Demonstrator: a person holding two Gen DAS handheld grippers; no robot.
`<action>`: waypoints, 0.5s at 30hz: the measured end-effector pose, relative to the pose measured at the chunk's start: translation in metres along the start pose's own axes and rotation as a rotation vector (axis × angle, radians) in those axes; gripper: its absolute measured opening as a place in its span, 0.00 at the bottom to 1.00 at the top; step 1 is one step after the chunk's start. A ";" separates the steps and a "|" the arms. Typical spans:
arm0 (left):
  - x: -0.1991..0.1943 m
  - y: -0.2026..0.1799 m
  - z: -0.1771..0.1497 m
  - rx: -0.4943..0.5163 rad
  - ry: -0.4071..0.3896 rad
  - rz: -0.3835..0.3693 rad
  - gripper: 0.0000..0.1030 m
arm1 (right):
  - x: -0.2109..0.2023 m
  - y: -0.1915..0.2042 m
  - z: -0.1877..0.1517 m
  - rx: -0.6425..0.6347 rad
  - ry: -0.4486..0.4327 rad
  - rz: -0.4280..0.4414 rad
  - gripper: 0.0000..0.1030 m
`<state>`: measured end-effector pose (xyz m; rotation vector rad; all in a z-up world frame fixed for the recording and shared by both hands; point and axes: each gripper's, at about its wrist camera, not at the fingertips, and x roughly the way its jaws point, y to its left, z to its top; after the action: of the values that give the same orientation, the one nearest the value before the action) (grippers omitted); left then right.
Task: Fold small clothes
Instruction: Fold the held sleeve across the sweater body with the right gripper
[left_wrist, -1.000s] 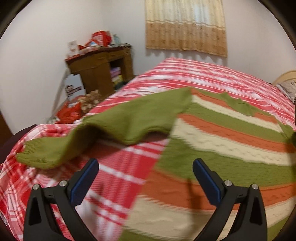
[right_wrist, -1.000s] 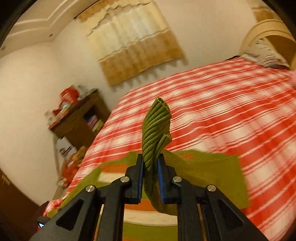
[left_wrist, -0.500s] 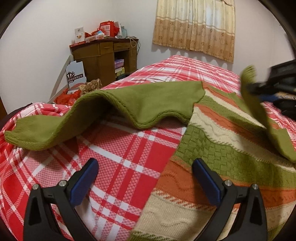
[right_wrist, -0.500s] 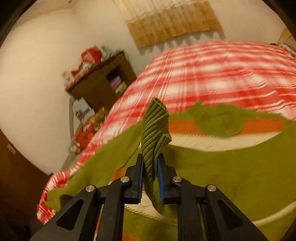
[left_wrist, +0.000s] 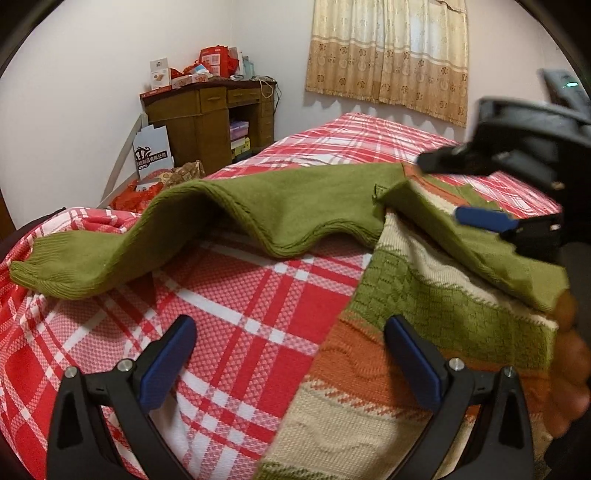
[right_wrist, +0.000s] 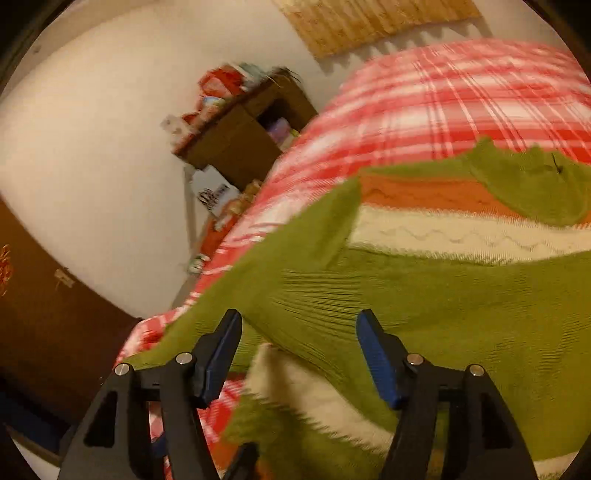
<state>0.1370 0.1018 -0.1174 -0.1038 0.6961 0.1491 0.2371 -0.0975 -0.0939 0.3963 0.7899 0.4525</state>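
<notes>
A small knit sweater (left_wrist: 424, 306) with green, orange and cream stripes lies on the red plaid bed (left_wrist: 240, 314). Its left green sleeve (left_wrist: 155, 236) stretches out to the left, rumpled. Its right green sleeve (left_wrist: 480, 243) lies folded across the body. My left gripper (left_wrist: 291, 362) is open and empty, low over the bedspread beside the sweater's left edge. My right gripper (right_wrist: 299, 358) is open just above the folded sleeve (right_wrist: 424, 306), and it also shows in the left wrist view (left_wrist: 480, 192) at the right. The right wrist view is blurred.
A wooden desk (left_wrist: 207, 122) with boxes on top stands by the far wall, with a white bag (left_wrist: 153, 151) and clutter on the floor beside it. A curtain (left_wrist: 388, 55) hangs behind the bed. A dark wooden door (right_wrist: 44, 306) is at the left.
My right gripper carried the right sleeve down and across the sweater's body, then opened and let it go. My left gripper stayed open and dropped a little closer to the bed.
</notes>
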 end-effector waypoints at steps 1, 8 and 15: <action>0.000 0.000 0.000 0.000 0.000 0.000 1.00 | -0.008 0.000 -0.002 -0.010 -0.022 -0.034 0.64; 0.000 0.000 0.000 0.000 0.000 0.001 1.00 | -0.077 -0.046 -0.019 -0.035 -0.108 -0.387 0.63; -0.002 0.002 0.000 0.004 0.000 0.006 1.00 | -0.161 -0.138 -0.018 0.103 -0.147 -0.753 0.63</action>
<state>0.1352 0.1035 -0.1160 -0.0980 0.6965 0.1538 0.1568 -0.2941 -0.0808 0.1989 0.7598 -0.3189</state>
